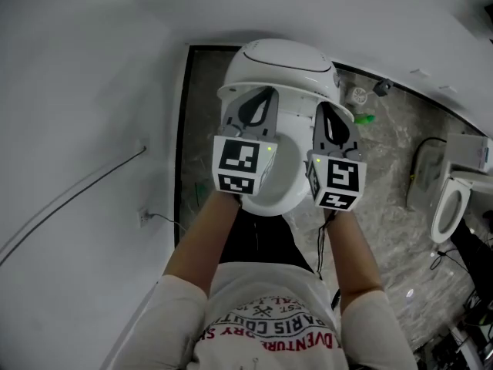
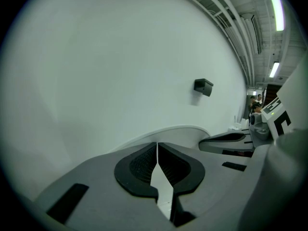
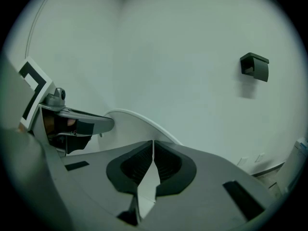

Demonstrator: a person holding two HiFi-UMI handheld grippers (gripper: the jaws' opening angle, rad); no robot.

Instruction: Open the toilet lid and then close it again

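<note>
Pads of left gripper (image 2: 157, 152) clenched together, nothing between them. Right gripper (image 3: 153, 149) likewise closed and empty. Both are held side by side over the white toilet (image 1: 269, 191). Curved rim of toilet lid (image 2: 185, 130) rises just ahead of both tips against the wall; contact cannot be told.

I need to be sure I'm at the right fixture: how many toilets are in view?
2. One toilet sits straight ahead, centre of the head view; the second toilet stands at the right edge. More may be hidden beyond the frame.
</note>
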